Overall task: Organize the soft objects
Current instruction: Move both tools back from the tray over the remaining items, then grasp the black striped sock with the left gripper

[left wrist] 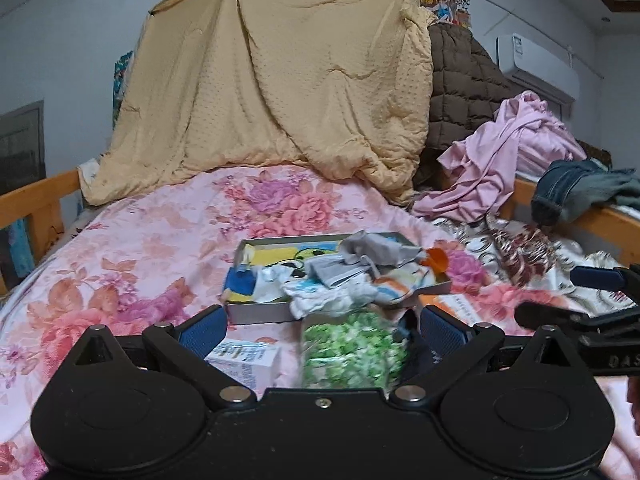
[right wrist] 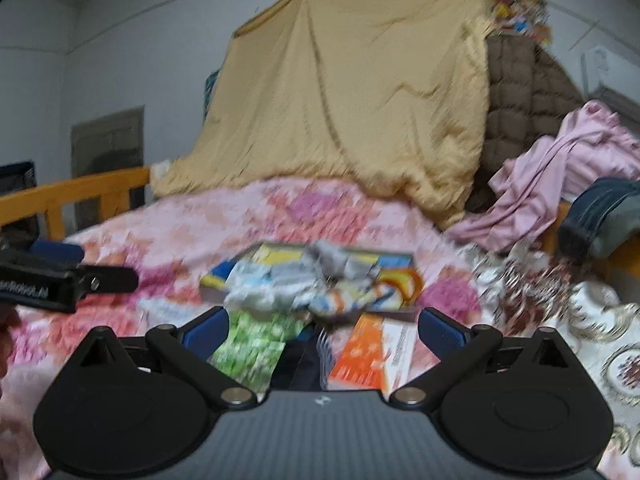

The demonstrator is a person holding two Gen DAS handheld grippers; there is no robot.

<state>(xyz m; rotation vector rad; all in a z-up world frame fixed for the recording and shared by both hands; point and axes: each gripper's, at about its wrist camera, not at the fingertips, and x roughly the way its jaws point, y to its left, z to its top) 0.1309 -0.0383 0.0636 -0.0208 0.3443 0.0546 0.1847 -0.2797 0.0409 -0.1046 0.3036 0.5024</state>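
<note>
We see both tools, left (left wrist: pixel 320 330) and right (right wrist: pixel 322 328), spread wide, gripping nothing. The soft cloths (left wrist: pixel 340 276) lie heaped in the tray (left wrist: pixel 256 314) on the bed (left wrist: pixel 140 248); a green bag (left wrist: pixel 350 350) sits just before it.

A home bedroom: wooden-railed bed (left wrist: pixel 36 194) under a floral quilt (left wrist: pixel 152 248) (clothes (left wrist: pixel 516 152) heaped alongside), wall air conditioner (left wrist: pixel 536 64).

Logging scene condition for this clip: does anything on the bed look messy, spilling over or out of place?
Yes. The shallow grey cardboard box on the pink floral bedspread is overfilled: crumpled grey and white cloths hang over its front rim. A green-and-white patterned soft bundle lies outside, before it. Both grippers' jaws are open, holding nothing.
</note>
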